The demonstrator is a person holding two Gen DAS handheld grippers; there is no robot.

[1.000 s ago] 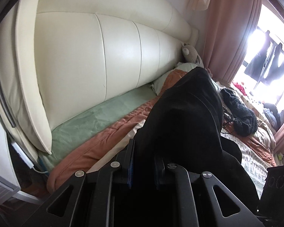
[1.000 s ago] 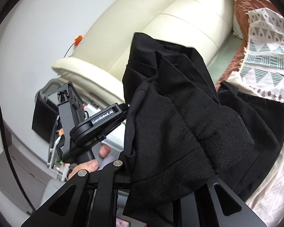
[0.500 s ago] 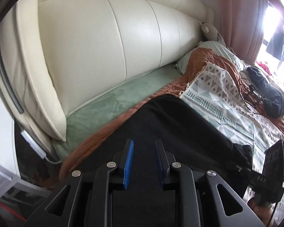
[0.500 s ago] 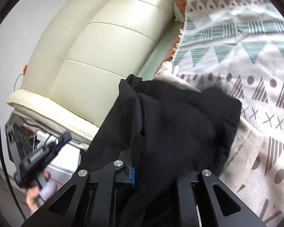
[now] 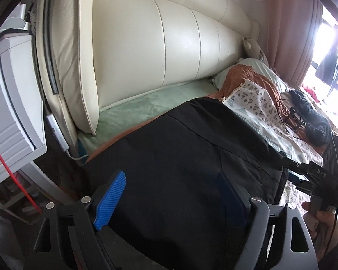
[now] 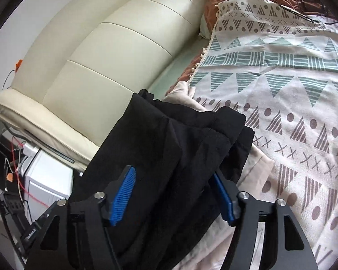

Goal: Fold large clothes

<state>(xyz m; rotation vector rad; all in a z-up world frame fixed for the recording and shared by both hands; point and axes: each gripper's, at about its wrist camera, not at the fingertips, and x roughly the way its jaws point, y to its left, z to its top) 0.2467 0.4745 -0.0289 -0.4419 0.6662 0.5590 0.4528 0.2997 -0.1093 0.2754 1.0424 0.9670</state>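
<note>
Black garment (image 5: 191,157): lies flat on the bed near its head end, spread over the orange blanket (image 5: 243,76) and the patterned cover (image 6: 293,90); one long edge runs alongside the green sheet (image 5: 151,103) below the cream headboard (image 5: 151,45). In the right wrist view the same garment (image 6: 169,157) shows stacked folds at its far corner, layers offset, that corner resting on the patterned cover.

Left hand-held gripper (image 5: 171,200): jaws wide apart, blue pads (image 5: 111,198) on either side, nothing pinched; black cloth lies below and betw. the fingers. Whether the pads touch the cloth cannot be told.

Right hand-held gripper (image 6: 173,198): likewise spread wide, blue pads (image 6: 124,195) flanking the folded cloth, no grip on it. Seen from the left wrist view, this gripper (image 5: 313,175) sits at the garment's right edge, held by a hand (image 5: 320,220).

Background: white drawer unit (image 5: 9,112) w/ a red cord (image 5: 13,177) beside the bed; dark knitted item (image 5: 313,121) and thin black wires (image 5: 290,114) further along the cover, well apart from the garment; soft toy (image 5: 252,47) at the far end of the headboard; pink curtain (image 5: 290,33) by a bright window.
</note>
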